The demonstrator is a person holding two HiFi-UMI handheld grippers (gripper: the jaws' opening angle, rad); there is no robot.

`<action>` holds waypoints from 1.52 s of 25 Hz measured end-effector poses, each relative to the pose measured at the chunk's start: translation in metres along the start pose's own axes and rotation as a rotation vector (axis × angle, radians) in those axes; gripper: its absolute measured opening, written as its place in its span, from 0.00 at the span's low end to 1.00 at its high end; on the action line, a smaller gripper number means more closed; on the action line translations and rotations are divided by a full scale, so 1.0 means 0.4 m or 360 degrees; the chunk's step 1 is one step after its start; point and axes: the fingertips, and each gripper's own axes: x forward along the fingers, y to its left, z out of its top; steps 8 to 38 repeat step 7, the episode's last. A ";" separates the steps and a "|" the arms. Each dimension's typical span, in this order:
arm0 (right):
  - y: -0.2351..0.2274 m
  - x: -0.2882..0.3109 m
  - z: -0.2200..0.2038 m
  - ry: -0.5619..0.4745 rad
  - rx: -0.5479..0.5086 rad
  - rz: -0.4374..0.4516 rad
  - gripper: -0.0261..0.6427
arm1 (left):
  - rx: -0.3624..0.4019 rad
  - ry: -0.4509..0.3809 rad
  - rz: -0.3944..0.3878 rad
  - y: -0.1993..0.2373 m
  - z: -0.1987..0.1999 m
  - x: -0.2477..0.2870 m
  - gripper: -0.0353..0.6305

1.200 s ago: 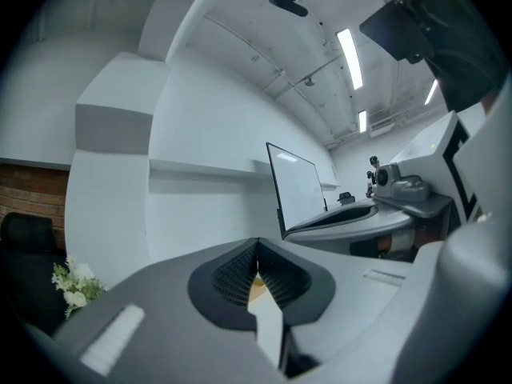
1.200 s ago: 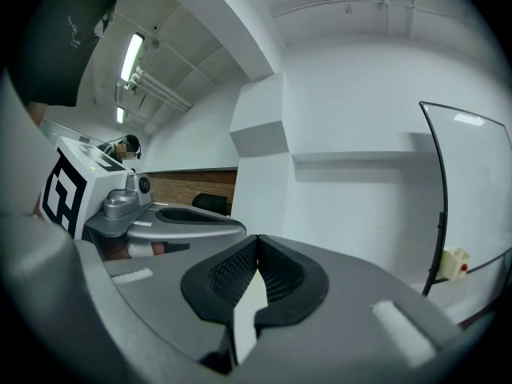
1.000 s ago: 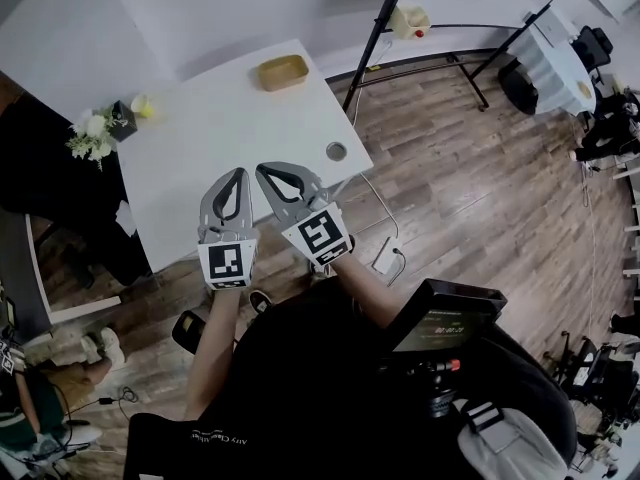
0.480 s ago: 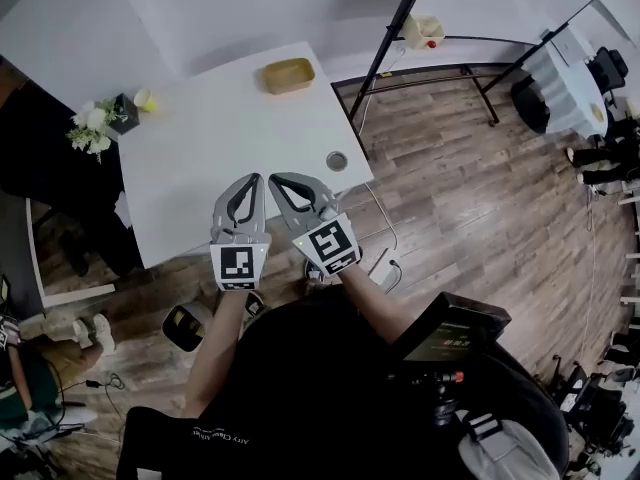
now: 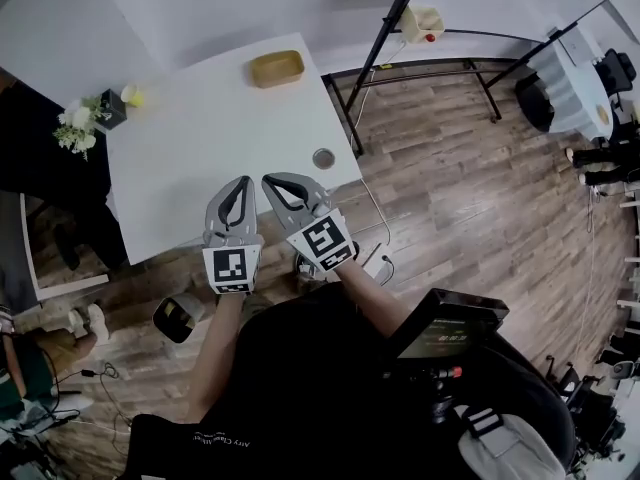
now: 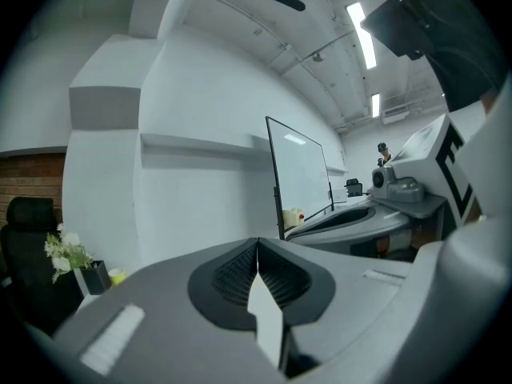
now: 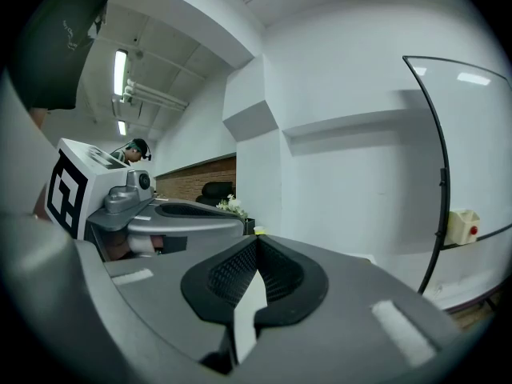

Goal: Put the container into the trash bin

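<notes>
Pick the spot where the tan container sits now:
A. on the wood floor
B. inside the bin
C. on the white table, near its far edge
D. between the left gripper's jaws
C: the container lies on the table near its far edge, apart from the bin on the floor. The left gripper and right gripper have their jaws shut on nothing.

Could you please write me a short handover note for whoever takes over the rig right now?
Left gripper: shut, empty, over the near edge of the white table.
Right gripper: shut, empty, right beside it.
Container: untouched at the table's far edge.
Trash bin: on the floor off the table's near edge, to the person's left.
Done: nothing yet.
Left: grasp the container, carry it to the bin, drop it in.
</notes>
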 end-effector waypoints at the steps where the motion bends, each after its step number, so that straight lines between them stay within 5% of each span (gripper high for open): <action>1: -0.001 -0.001 -0.005 0.0006 0.0003 0.0016 0.06 | -0.0002 0.0010 0.0011 -0.003 -0.004 0.001 0.06; 7: -0.030 -0.007 -0.041 0.0043 0.0017 0.0100 0.06 | -0.0043 0.0094 0.0065 -0.028 -0.053 0.012 0.06; 38: -0.030 -0.007 -0.041 0.0043 0.0017 0.0100 0.06 | -0.0043 0.0094 0.0065 -0.028 -0.053 0.012 0.06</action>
